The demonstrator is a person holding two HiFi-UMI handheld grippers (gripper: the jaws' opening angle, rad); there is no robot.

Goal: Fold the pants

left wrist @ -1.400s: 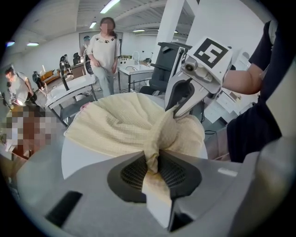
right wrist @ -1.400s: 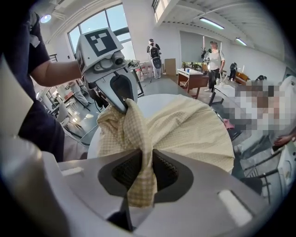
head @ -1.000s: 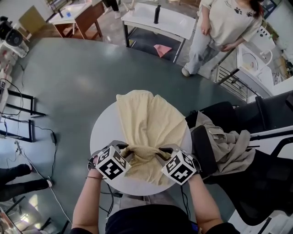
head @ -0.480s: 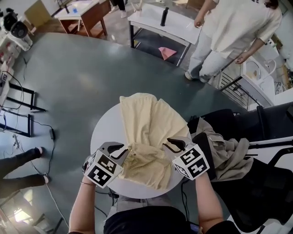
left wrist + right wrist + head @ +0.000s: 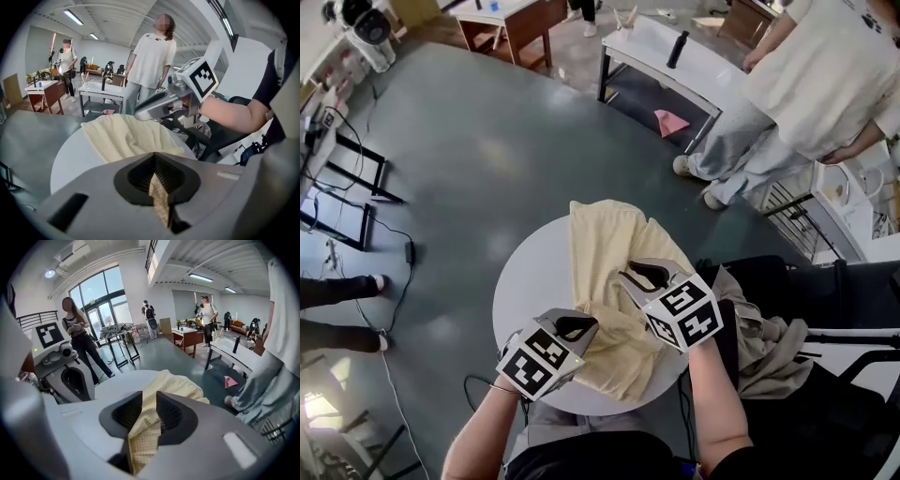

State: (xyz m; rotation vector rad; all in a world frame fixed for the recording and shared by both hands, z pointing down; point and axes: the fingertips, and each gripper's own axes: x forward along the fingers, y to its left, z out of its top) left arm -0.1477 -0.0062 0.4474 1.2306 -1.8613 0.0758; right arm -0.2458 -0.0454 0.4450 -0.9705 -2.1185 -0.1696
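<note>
Cream pants (image 5: 614,239) lie lengthwise on a round white table (image 5: 525,281), their near end bunched and lifted. My left gripper (image 5: 581,325) sits at the near left of that end; its jaws have just closed and are shut on a thin fold of the cloth (image 5: 159,197). My right gripper (image 5: 630,275) hovers over the middle of the pants. Its jaws have just been closing and a thick bunch of the fabric (image 5: 143,432) is pinched between its pads (image 5: 168,412). In the left gripper view the right gripper (image 5: 150,108) hangs above the pants (image 5: 124,136).
A black chair (image 5: 853,281) with a beige garment (image 5: 764,328) draped on it stands against the table's right side. A person (image 5: 811,94) stands beyond, beside a white bench (image 5: 694,70) holding a dark bottle. Cables and metal stands lie on the floor at left.
The right gripper has risen and travelled away from me over the pants, pulling cloth with it. The left gripper has lifted, rolled, and closed on the near edge.
</note>
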